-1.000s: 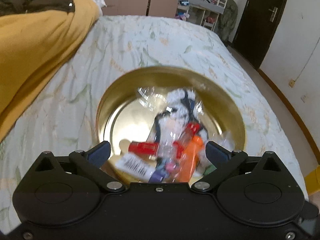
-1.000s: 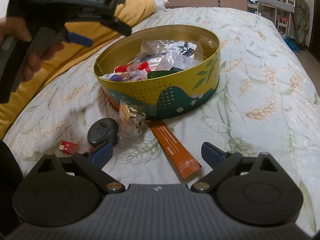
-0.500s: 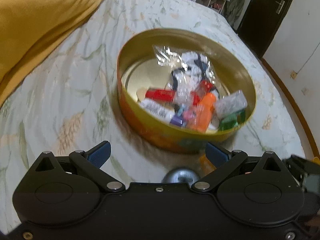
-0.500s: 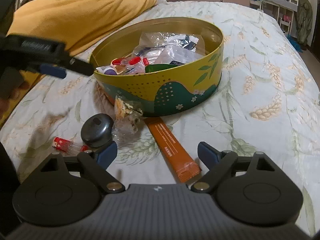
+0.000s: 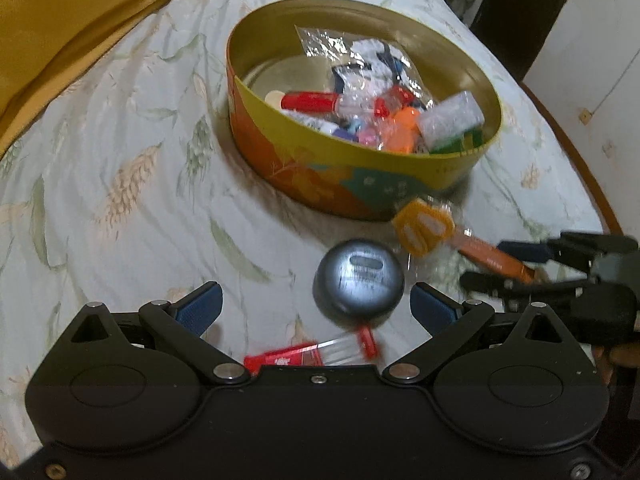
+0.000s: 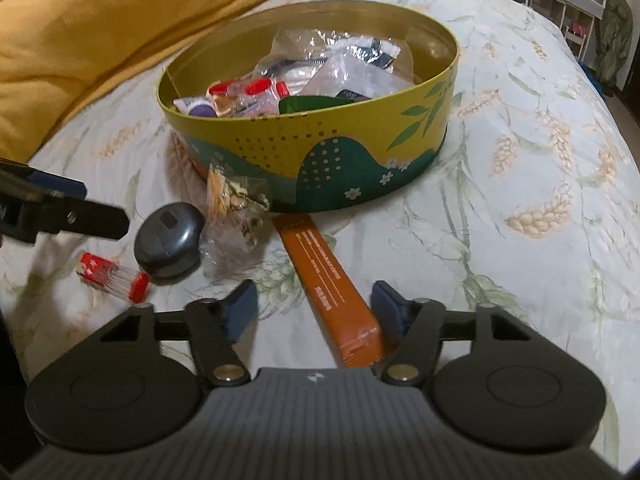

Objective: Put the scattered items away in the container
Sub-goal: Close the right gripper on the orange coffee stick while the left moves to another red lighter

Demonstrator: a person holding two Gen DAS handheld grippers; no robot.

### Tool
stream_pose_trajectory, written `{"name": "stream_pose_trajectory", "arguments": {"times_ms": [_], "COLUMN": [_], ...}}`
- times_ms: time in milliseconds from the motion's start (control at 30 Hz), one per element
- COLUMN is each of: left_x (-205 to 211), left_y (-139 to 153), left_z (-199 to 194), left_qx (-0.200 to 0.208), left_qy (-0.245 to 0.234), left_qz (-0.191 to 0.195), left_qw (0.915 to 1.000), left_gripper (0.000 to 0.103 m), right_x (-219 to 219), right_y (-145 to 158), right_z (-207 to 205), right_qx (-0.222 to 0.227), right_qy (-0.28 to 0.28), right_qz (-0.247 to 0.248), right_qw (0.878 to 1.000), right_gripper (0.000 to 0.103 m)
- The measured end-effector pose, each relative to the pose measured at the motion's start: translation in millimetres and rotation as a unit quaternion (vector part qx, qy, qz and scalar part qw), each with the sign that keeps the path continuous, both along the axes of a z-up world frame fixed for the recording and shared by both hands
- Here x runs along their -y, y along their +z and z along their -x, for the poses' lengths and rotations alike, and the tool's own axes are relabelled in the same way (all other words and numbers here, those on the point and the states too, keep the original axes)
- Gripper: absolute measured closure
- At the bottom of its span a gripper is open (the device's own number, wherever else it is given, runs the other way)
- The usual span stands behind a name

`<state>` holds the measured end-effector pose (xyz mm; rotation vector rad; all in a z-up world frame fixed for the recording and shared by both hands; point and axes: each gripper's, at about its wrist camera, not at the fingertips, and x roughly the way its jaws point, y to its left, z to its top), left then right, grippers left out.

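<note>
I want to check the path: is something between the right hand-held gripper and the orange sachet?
Nothing visible. The orange sachet lies on the bed with its near end already between the closing jaws of the right hand-held gripper, not yet pressed.

A pale green bedspread printed with wheat ears [image 6: 540, 208] spreads ahead of the fingers. A mustard-yellow quilt [image 6: 80, 40] lies beyond-left; a dark wooden door [image 5: 532, 8] and white wall [image 5: 592, 60] beyond-right.
</note>
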<state>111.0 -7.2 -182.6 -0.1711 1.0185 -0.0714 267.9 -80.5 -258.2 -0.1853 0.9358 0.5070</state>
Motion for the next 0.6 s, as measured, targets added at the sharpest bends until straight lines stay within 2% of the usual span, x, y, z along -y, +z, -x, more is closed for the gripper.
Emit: {"name": "stream_pose_trajectory", "arguments": {"times_ms": [33,67,100,267,467,600], "left_x": [-0.3,-1.1,-2.0,-5.0,-7.5,-5.2], "left_y": [-1.0,-1.8,-2.6,-7.3,-13.2,-13.9], "left_z": [1.7,2.5,3.7,9.9,16.3,20.7], "left_qx": [-0.002,-0.004,-0.006,-0.014,-0.024,-0.023], "left_qy": [0.001,0.003,0.006,0.015,0.041,0.044], "left_qz": [0.001,0.003,0.005,0.011,0.04,0.041], "left_qw": [1.0,1.0,1.0,0.9997,0.9981,0.9979], "left_gripper": [0.003,0.003,0.003,0.003,0.003,0.003], "right_x": [-1.2,-2.3,-3.6,-5.7,6.6,18.0], "right_y": [-0.7,-1.0,-1.0,2.5,13.5,27.4], "right_z": [-1.6,-2.7,-3.6,-2.7,8.1,16.8], "right_qx": [-0.003,-0.003,-0.002,-0.014,-0.041,-0.044], "right_qy": [-0.001,0.0,0.001,0.021,0.008,0.001], "right_qz": [0.005,0.009,0.016,0.016,-0.025,-0.054], "right_qw": [1.0,1.0,1.0,1.0,0.999,0.998], "right_gripper": [0.045,0.052,0.066,0.079,0.08,0.08]}}
